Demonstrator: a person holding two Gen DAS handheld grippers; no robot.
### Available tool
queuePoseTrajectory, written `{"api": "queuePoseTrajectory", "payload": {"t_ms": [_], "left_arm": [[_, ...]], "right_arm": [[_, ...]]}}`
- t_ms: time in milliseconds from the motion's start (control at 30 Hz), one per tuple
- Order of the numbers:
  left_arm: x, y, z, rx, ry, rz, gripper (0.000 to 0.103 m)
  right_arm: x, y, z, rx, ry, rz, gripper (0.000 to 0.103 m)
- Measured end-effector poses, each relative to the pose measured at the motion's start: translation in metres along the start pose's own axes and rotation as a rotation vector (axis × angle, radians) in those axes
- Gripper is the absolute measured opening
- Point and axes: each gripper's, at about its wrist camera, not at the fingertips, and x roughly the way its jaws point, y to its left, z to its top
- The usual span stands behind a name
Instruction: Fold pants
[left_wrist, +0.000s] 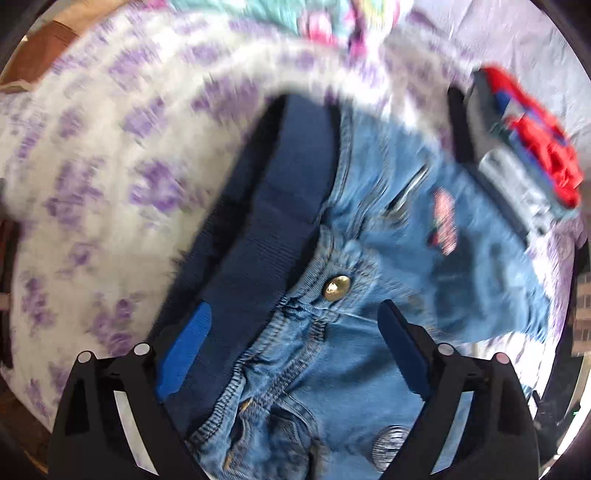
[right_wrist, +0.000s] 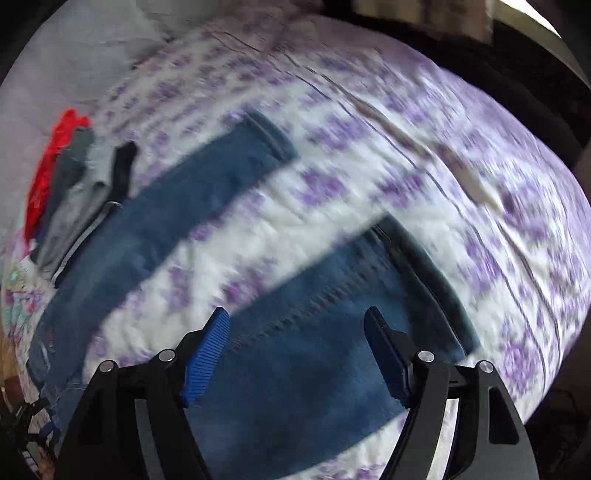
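Jeans (left_wrist: 369, 229) spread flat, legs apart; your left gripper (left_wrist: 291, 350) gapes empty over the button (left_wrist: 336, 288), right gripper (right_wrist: 297, 354) wide, empty over a leg. Pinch next.

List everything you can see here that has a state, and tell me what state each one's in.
jeans: spread on the bedspread, legs apart, not yet folded
waist button: appears fastened
left gripper: open, over the waistband
right gripper: open, over one leg
folded clothes pile: stacked beside the other leg
bedspread: laid out, slightly wrinkled
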Motion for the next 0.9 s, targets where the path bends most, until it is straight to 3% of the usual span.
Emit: {"api": "queuePoseTrajectory", "payload": {"t_ms": [100,200,267,367,500,633,700,733,800,900], "left_arm": [[-0.026,0.004,0.014,0.000,-0.078,-0.038,0.091],[-0.023,0.016,0.044,-0.030,-0.083,-0.023,0.091],[-0.014,0.024,0.061,-0.070,-0.060,-0.026,0.091],[-0.001,0.035,0.084,-0.146,-0.019,-0.104,0.091],[0.017,0.030,0.109,-0.102,-0.015,-0.051,0.091],[0.039,0.018,0.121,-0.060,0.046,-0.119,0.089],[0.045,0.005,0.123,0.011,0.046,-0.112,0.079],[0.049,-0.001,0.123,0.035,0.049,-0.116,0.063],[0.054,-0.005,0.126,0.054,0.048,-0.096,0.059],[0.055,-0.010,0.126,0.081,0.039,-0.085,0.054]], "right_arm": [[0.008,0.065,0.019,-0.196,0.009,0.180,0.078],[0.025,0.129,0.028,-0.374,0.033,0.303,0.078],[0.034,0.163,0.036,-0.491,0.044,0.333,0.078],[0.052,0.207,0.045,-0.656,0.072,0.375,0.078],[0.072,0.232,0.053,-0.819,0.093,0.428,0.078],[0.093,0.244,0.062,-0.941,0.142,0.430,0.078],[0.106,0.251,0.070,-0.971,0.169,0.446,0.078],[0.113,0.254,0.072,-0.985,0.191,0.460,0.078],[0.127,0.263,0.073,-1.028,0.224,0.469,0.074],[0.144,0.275,0.070,-1.083,0.276,0.492,0.058]]}}
